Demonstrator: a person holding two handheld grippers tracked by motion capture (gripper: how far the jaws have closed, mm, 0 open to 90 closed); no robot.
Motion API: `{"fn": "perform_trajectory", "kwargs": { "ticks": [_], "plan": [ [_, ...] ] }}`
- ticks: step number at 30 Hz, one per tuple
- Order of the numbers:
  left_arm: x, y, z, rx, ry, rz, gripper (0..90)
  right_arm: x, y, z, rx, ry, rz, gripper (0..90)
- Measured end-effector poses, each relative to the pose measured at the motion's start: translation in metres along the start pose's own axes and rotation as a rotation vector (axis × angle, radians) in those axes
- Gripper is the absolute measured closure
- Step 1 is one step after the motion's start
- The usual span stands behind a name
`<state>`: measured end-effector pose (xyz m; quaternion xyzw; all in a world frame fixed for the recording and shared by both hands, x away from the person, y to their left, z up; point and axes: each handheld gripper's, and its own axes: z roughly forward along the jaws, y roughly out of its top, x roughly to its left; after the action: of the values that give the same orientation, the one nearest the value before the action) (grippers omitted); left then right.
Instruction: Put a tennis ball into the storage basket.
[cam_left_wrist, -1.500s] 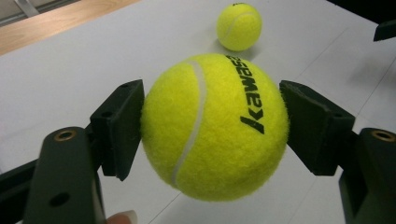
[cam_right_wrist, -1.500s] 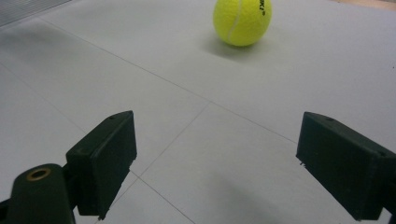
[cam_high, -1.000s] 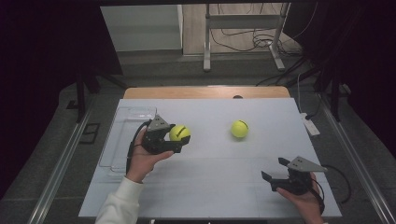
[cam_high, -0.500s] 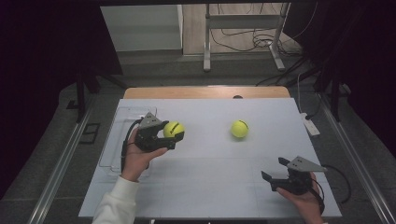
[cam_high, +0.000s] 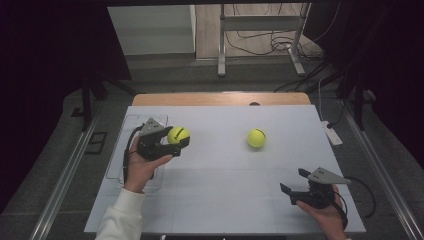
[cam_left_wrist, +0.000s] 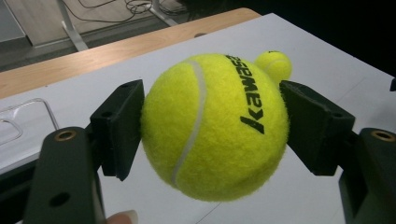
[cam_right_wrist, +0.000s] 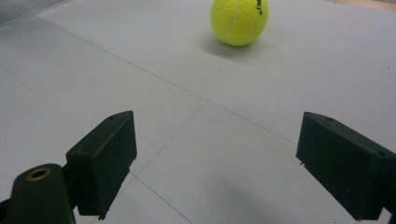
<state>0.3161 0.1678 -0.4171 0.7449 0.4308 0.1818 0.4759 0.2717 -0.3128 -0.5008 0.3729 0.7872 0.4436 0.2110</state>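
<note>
Held tennis ball (cam_left_wrist: 215, 126): second ball (cam_high: 256, 138) well apart, clear tray (cam_high: 118, 165) beside.

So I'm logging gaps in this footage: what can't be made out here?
- Free ball: top cut by the right gripper view's edge.
- Free ball, left gripper view: mostly behind the held ball.
- Clear tray: partly under the left gripper; contents unreadable from the high view.
- Right gripper: open.
</note>
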Motion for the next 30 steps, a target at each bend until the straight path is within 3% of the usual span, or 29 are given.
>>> {"fn": "perform_trajectory", "kwargs": {
  "ticks": [25,30],
  "plan": [
    [0.01,0.001,-0.013,-0.041,0.056,0.0,27.1,0.001,0.0,0.0,0.003,-0.011,0.0,12.5],
    [0.012,0.004,-0.012,-0.038,0.087,0.012,27.1,0.0,0.0,0.001,0.001,-0.007,0.005,12.5]
  ]
}}
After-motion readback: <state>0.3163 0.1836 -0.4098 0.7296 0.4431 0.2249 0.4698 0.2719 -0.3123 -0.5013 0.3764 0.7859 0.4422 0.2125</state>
